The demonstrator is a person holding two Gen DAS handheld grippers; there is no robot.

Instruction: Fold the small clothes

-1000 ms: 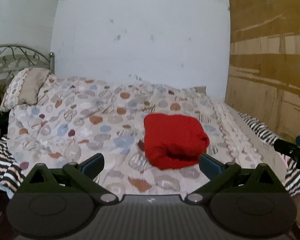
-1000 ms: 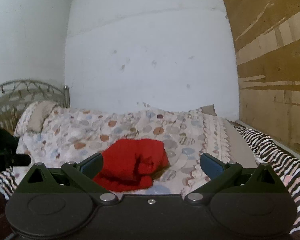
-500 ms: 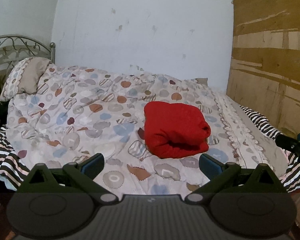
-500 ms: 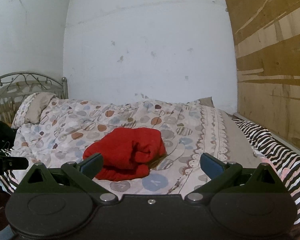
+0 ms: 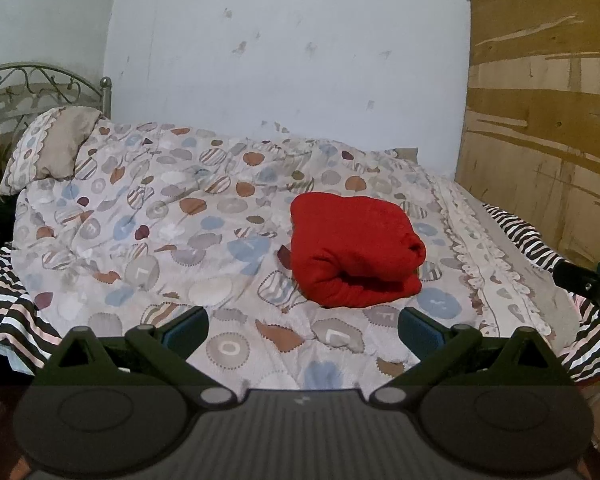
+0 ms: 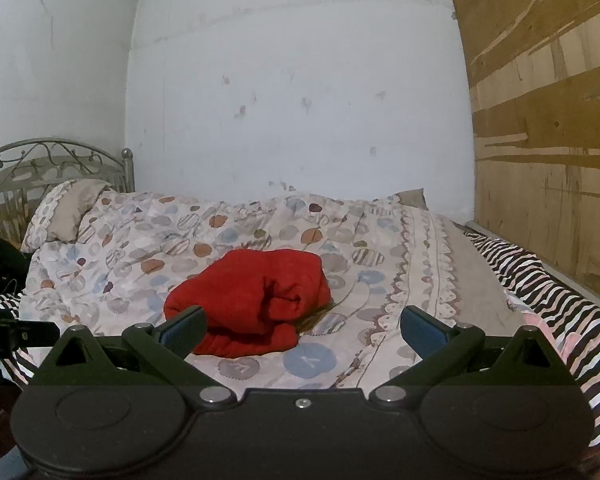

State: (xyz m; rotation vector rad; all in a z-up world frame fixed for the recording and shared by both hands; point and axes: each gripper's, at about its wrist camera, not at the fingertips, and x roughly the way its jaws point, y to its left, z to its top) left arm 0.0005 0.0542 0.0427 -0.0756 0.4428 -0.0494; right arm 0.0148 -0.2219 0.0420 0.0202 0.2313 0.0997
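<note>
A red garment (image 5: 354,250) lies folded in a thick bundle on the patterned quilt (image 5: 160,216) of a bed. It also shows in the right wrist view (image 6: 252,300). My left gripper (image 5: 303,330) is open and empty, held back from the bundle near the bed's front edge. My right gripper (image 6: 303,330) is open and empty, also short of the bundle. The right gripper's tip shows at the right edge of the left wrist view (image 5: 588,286). The left gripper's tip shows at the left edge of the right wrist view (image 6: 16,334).
A pillow (image 5: 56,148) rests against a metal headboard (image 5: 32,84) at the left. A striped sheet (image 6: 540,280) hangs along the bed's right side. A wooden board (image 5: 548,120) stands at the right. A white wall (image 6: 300,100) is behind the bed.
Both grippers have drawn back and up from the bed, so the folded red garment looks smaller and farther. Both stay open.
</note>
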